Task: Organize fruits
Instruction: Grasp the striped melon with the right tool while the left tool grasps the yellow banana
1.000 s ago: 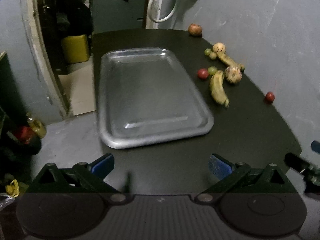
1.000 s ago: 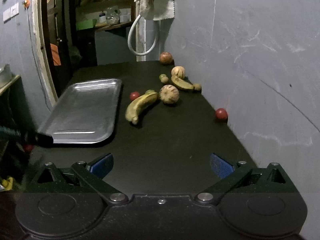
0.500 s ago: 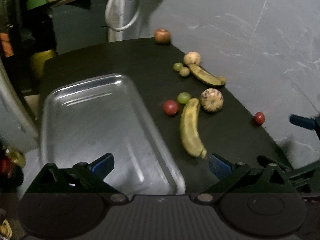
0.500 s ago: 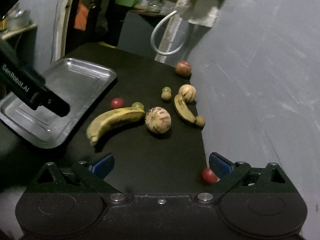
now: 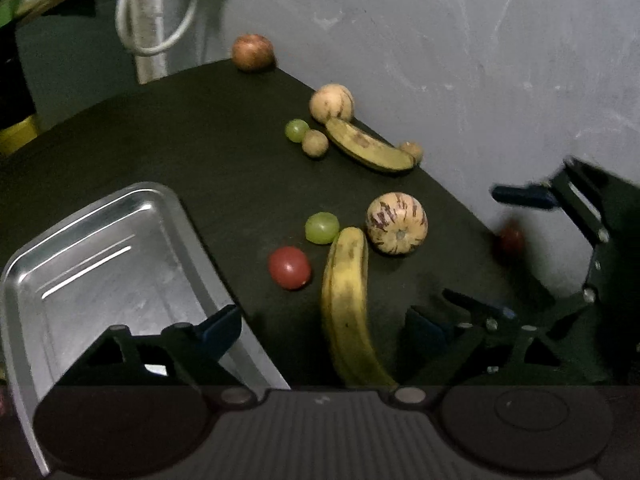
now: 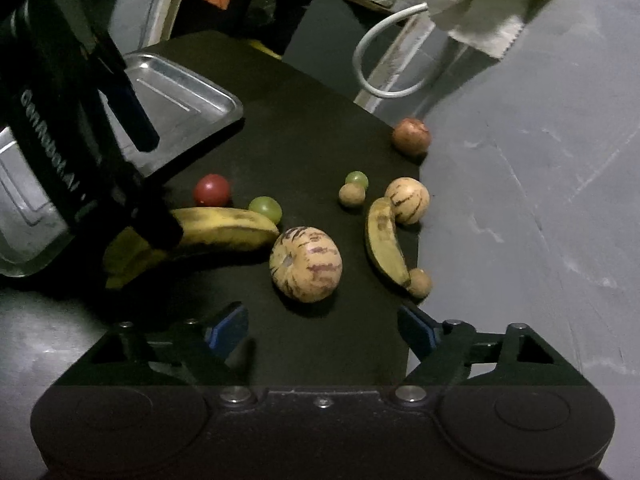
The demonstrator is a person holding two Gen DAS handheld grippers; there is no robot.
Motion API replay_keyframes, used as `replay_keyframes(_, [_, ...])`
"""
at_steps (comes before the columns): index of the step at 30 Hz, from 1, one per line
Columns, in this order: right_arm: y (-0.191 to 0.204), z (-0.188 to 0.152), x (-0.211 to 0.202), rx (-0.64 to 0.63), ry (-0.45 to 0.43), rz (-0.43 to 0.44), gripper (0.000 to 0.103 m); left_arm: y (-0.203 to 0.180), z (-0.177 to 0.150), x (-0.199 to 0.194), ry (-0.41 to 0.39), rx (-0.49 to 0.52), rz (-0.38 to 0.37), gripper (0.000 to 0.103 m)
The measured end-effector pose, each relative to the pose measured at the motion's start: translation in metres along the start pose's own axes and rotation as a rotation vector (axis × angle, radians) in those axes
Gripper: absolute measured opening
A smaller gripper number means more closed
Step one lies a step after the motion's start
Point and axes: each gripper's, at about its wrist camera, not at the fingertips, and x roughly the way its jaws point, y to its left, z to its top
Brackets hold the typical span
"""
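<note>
The near end of the big banana (image 5: pixel 347 312) hides behind the left gripper's body. A small red fruit (image 5: pixel 511 240) is blurry, maybe a tomato. The tray (image 5: pixel 24 272) runs off the edge.

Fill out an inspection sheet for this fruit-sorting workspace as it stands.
Surface: dark tabletop, against a grey wall.
Job's things: metal tray holds no fruit. Loose on the table: large banana, smaller banana, two striped melons, two green grapes, red tomato, second red fruit near the table edge, apple, two small brown fruits.
Clutter: nothing seen on the table.
Grippers: left gripper open, jaws just closing, astride the large banana, pads not pressing; right gripper open, jaws just closing, nothing between them.
Cables: white hose loop on the wall.
Surroundings: white cloth hanging; shelves behind.
</note>
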Motion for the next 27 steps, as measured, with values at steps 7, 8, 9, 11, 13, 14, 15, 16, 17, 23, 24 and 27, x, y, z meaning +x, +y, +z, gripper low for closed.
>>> replay_keyframes(7, [-0.003,0.008,0.017,-0.078,0.008,0.029,0.073,0.007,-0.002,0.023,0.068,0.033,-0.04,0.078])
replay_keyframes(8, [-0.003,0.009,0.02,-0.088,0.01,0.035,0.073,0.008,-0.002,0.025,0.073,0.028,-0.048,0.077])
replay_keyframes(9, [-0.003,0.01,0.022,-0.096,0.012,0.039,0.072,0.01,-0.002,0.028,0.07,0.016,-0.065,0.076])
replay_keyframes(11, [-0.003,0.012,0.026,-0.107,0.016,0.054,0.07,0.012,-0.002,0.032,0.075,0.004,-0.078,0.075])
replay_keyframes(13, [-0.004,0.014,0.028,-0.11,0.016,0.066,0.068,0.014,-0.001,0.034,0.085,0.001,-0.095,0.071])
replay_keyframes(14, [-0.004,0.015,0.03,-0.113,0.015,0.071,0.067,0.014,-0.001,0.035,0.087,-0.002,-0.105,0.07])
replay_keyframes(15, [-0.005,0.016,0.031,-0.117,0.014,0.074,0.067,0.015,0.0,0.036,0.089,-0.006,-0.112,0.068])
replay_keyframes(16, [-0.005,0.017,0.032,-0.123,0.013,0.078,0.066,0.015,0.0,0.036,0.084,-0.006,-0.119,0.067])
replay_keyframes(17, [-0.005,0.018,0.033,-0.128,0.013,0.081,0.065,0.016,0.001,0.036,0.082,-0.006,-0.123,0.066])
replay_keyframes(23, [-0.007,0.023,0.038,-0.158,0.007,0.114,0.062,0.021,0.006,0.039,0.078,-0.028,-0.15,0.053])
replay_keyframes(24, [-0.006,0.024,0.039,-0.164,0.006,0.118,0.062,0.022,0.007,0.04,0.078,-0.032,-0.156,0.051])
replay_keyframes(27, [-0.005,0.027,0.042,-0.176,0.007,0.138,0.059,0.024,0.007,0.04,0.085,-0.047,-0.176,0.043])
